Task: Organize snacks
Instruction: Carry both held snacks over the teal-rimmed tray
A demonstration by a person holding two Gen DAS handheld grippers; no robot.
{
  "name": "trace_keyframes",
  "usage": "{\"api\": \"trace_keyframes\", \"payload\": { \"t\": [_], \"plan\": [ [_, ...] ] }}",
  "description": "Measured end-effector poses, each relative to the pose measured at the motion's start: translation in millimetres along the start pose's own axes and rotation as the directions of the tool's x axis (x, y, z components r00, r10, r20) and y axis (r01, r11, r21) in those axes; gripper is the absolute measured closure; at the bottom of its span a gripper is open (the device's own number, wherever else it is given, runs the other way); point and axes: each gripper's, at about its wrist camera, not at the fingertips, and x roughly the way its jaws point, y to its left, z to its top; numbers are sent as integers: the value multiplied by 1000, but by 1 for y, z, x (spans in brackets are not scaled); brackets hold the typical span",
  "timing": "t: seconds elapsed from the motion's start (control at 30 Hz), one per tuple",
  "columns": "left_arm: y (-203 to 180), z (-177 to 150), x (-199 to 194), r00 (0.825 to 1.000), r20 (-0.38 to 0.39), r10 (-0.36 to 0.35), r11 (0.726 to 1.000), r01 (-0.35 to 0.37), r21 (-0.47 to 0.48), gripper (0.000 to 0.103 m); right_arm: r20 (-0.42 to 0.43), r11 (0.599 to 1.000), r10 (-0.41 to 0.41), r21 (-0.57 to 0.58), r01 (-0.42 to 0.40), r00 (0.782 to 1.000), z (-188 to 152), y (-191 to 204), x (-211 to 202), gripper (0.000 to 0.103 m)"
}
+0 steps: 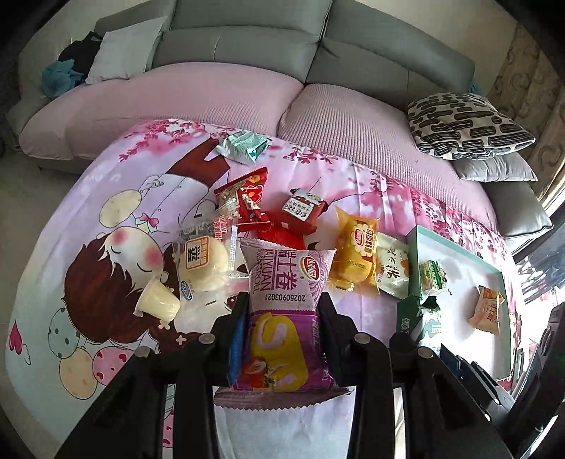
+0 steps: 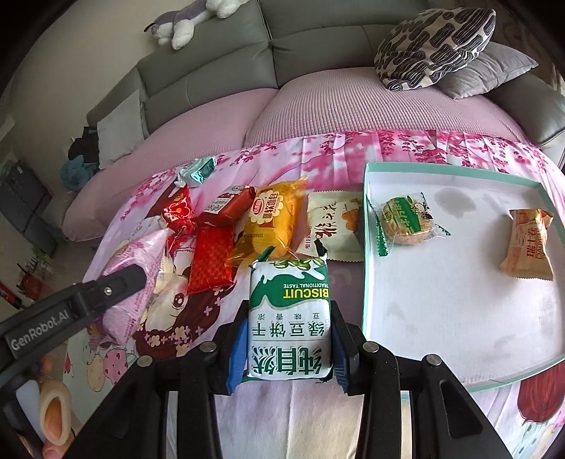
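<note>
Two packets are held at once: the left gripper (image 1: 282, 339) has its fingers clamped on a purple Swiss roll packet (image 1: 282, 317), the right gripper (image 2: 287, 339) on a green biscuit packet (image 2: 289, 317), both lifted clear, probably bound for the teal-rimmed tray (image 2: 365, 247) at the counter's right edge, where two snacks already lie. Other snacks crowd the middle of the floral cloth (image 2: 353, 148). A grey sofa (image 2: 212, 70) with pink seat covers stands behind.

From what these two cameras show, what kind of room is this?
Most likely a home living room: a grey sectional sofa with throw pillows, a plush toy on its backrest, and a cartoon-print cloth spread with snacks.
</note>
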Motion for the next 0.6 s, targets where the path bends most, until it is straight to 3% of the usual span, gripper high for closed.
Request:
{"api": "trace_keyframes", "payload": {
  "t": [0.17,0.33,0.47,0.6],
  "plan": [
    [-14,-4,5,1000,-10,-13,999,13,34,64,-12,1000,-6,28,7,1000,1,-10,1,61],
    [-38,-7,11,999,-13,-45,995,46,86,64,21,989,-48,141,45,999,3,-51,-14,61],
    [-65,-9,13,997,-15,-82,986,83,144,64,47,961,-143,246,127,989,2,-94,-33,61],
    [-93,-14,15,993,-13,-114,973,115,199,64,72,917,-252,337,215,965,-3,-135,-56,61]
  ]
}}
